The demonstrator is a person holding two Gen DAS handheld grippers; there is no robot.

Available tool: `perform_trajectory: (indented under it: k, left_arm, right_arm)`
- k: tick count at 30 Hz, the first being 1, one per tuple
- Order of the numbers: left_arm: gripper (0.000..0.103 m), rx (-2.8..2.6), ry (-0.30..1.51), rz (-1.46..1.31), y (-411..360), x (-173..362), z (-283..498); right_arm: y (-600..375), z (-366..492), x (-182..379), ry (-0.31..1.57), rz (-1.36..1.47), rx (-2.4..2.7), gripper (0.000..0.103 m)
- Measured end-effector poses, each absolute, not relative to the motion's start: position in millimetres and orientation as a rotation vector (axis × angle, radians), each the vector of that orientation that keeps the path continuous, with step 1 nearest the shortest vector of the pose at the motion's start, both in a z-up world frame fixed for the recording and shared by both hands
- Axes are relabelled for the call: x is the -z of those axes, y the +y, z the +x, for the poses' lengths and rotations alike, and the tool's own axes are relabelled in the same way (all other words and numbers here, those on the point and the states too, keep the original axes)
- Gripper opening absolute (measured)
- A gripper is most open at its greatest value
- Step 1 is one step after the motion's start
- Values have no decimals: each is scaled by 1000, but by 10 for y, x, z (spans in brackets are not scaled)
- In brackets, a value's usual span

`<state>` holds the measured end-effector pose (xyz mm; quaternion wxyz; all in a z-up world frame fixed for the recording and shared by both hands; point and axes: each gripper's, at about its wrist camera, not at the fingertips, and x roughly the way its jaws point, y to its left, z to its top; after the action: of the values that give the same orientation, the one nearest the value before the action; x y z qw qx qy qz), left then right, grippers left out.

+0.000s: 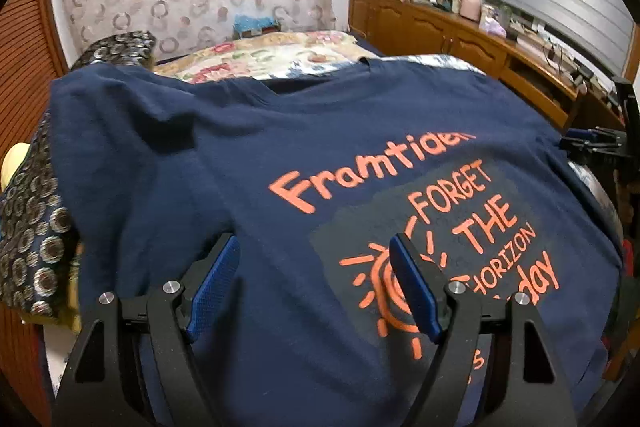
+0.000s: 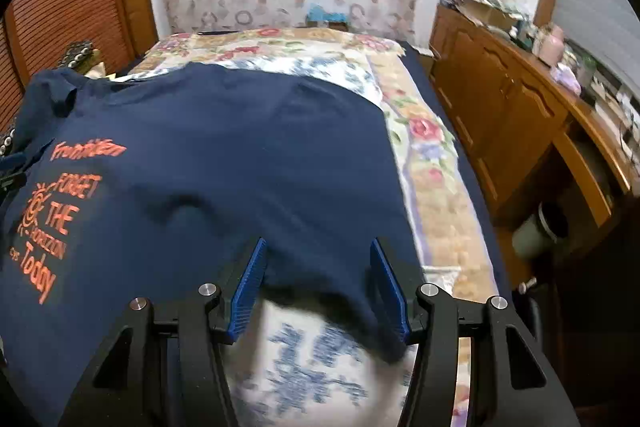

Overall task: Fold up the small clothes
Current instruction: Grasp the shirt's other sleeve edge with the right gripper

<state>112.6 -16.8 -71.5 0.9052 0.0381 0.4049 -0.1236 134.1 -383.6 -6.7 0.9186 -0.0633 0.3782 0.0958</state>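
Left gripper [image 1: 314, 285] open over T-shirt [image 1: 280, 147]; right gripper [image 2: 318, 285] open at hem

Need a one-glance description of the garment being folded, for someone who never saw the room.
Find the bed with the floral bedspread. Spread flat across it lies the navy T-shirt. It alone is plain dark cloth, with orange print reading "FORGET THE HORIZON".
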Motion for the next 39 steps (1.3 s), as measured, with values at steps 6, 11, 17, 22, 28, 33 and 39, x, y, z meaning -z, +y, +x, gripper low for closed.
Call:
perform_trajectory:
  k: [6,11,17,22,28,33,39]
  left_arm:
    - [78,272,863,96,-280,760,1200]
    - [78,273,897,122,-363,823,1228]
    - [78,280,901,117,-401,866,1224]
    - [80,284,897,118,-413,873,1230]
    - [92,310,905,139,-477,896,1242]
    - [95,314,910,138,-475,902,1264]
    - [95,311,909,141,-479,904,1262]
  right_arm:
    - [-3841,1368,38,792,-102,-169,56]
    - [-3692,1394,51,804,-79,-170,56]
    - [-3773,1378,62,810,-73,-184,56]
    - [-3905,1363,36,801,-44,-182,56]
    - [-3953,1316,31,779,-26,-176,56]
    - [-3904,1370,165,812,-24,-198,56]
    - [-3969,1441,174,800,-34,-205,40]
